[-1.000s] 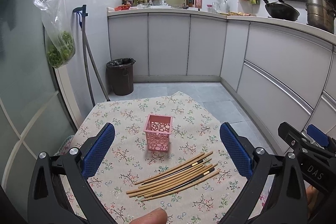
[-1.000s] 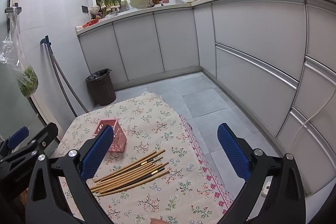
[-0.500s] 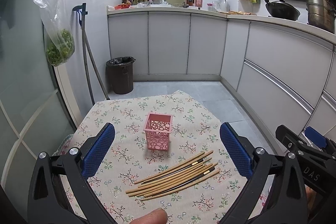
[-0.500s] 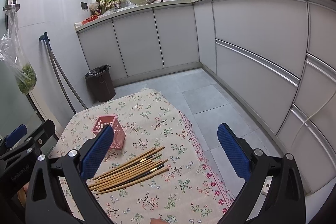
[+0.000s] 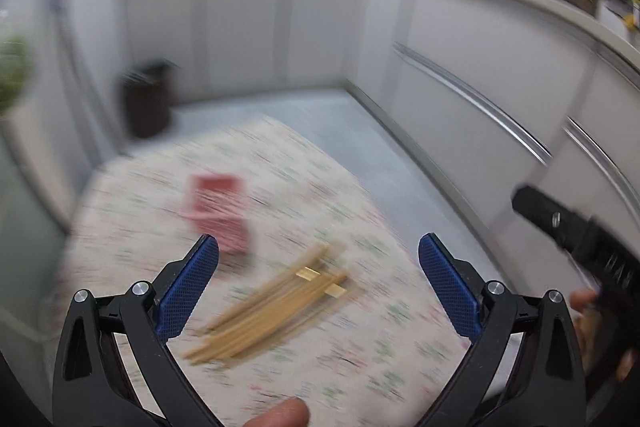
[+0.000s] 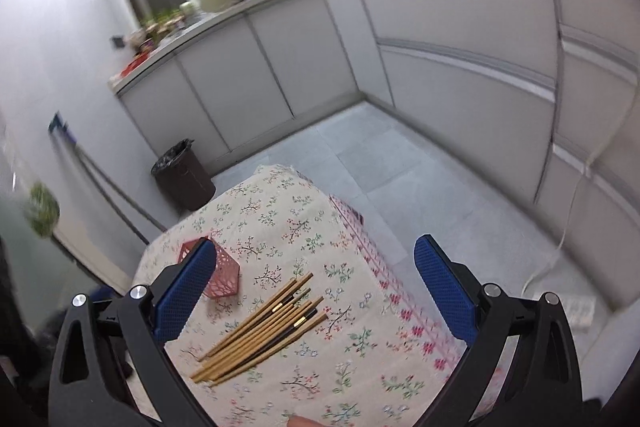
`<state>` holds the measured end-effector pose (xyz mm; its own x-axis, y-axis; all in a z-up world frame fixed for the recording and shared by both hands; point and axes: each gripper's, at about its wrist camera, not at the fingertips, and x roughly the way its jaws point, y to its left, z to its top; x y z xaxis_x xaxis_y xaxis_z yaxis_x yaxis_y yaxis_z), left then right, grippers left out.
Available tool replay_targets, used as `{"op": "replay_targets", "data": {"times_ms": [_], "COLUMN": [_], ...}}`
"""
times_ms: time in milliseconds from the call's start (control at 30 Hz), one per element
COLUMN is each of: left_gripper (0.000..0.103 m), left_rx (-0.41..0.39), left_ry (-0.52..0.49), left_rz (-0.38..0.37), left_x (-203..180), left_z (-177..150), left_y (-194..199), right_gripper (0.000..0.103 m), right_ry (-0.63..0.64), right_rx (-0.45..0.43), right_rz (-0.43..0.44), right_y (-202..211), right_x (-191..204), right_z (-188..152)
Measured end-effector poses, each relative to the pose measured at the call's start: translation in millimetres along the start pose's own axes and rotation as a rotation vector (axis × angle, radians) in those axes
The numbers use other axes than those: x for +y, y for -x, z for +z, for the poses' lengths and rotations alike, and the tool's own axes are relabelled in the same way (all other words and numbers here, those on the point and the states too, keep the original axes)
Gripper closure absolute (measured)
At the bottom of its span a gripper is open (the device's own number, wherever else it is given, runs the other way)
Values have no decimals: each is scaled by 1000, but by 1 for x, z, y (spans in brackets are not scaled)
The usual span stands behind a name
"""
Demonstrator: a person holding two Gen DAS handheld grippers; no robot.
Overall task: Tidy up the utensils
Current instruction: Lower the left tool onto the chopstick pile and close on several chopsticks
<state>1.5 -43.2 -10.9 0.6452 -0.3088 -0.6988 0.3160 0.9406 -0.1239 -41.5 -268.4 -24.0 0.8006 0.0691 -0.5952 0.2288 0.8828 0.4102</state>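
A small table is seen draped in a cream floral cloth, with a band of red flowers run along its edge at 3 o'clock. A bundle of bamboo chopsticks is laid loose on the cloth near the centre, tips fanned toward 2 o'clock. A pink perforated holder is stood upright at 10 o'clock of the bundle, near but apart. In the left wrist view everything is smeared by blur.

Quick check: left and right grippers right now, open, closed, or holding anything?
Left gripper: open, jaws wide, holding nothing.
Right gripper: open, jaws wide, holding nothing; the bundle of bamboo chopsticks lies loose on the floral tablecloth.
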Motion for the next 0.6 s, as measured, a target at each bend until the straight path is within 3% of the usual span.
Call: {"op": "replay_targets", "data": {"times_ms": [67, 267, 333, 400, 500, 600], "left_gripper": [7, 8, 16, 38, 48, 50], "left_rx": [112, 408, 469, 545, 606, 610], "left_ry": [-48, -214, -240, -261, -274, -262], "left_rz": [-71, -89, -46, -19, 21, 22], "left_x": [-7, -24, -18, -11, 5, 17], "left_z": [11, 17, 10, 5, 5, 8], "left_y": [-38, -161, -198, -228, -254, -262], "right_gripper": [6, 7, 6, 7, 7, 7], "right_ry": [-92, -290, -330, -356, -394, -394], "right_rx": [35, 181, 261, 349, 436, 495], "right_rz": [6, 29, 52, 79, 111, 141], "right_y": [-9, -51, -69, -88, -109, -123], "right_x": [-18, -61, -68, -73, -74, -67], "right_z": [3, 2, -5, -13, -24, -30]}}
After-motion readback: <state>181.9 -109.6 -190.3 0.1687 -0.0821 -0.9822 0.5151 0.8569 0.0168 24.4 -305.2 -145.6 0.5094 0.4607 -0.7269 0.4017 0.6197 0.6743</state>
